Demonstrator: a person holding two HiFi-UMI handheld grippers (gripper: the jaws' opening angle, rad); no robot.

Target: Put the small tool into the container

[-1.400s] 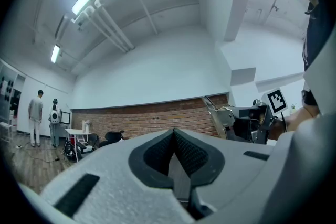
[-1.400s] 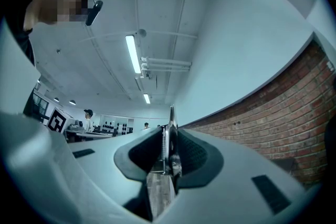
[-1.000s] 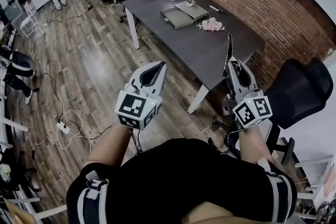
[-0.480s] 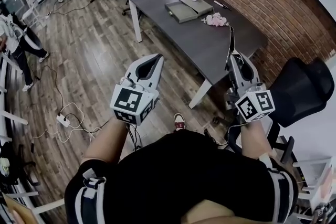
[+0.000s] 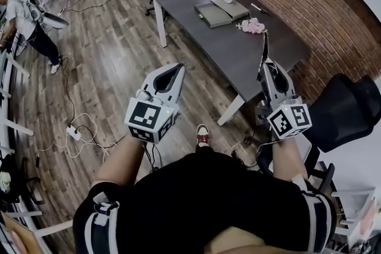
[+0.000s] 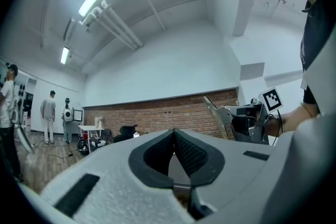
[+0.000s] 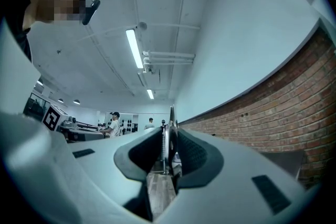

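- Small tool [image 5: 264, 46]: my right gripper [image 5: 262, 70] is clamping it, long axis pointing ahead toward the desk's [image 5: 250, 59] near edge.
- Container [image 5: 213, 15]: lying toward the desk's far end, well beyond the tool.
- Left gripper [image 5: 177, 68]: jaws together, carrying nothing.

Head view: high up, aimed steeply down. left gripper [image 5: 180, 68] and right gripper [image 5: 266, 63] sit near, table [image 5: 238, 50] far ahead, brick wall [image 5: 315, 9] far right. Left gripper view: right behind its jaws, facing level at that wall. Right gripper view: same seat, tilted slightly up, mostly ceiling [image 7: 157, 18], wall at right. All three share the wall.
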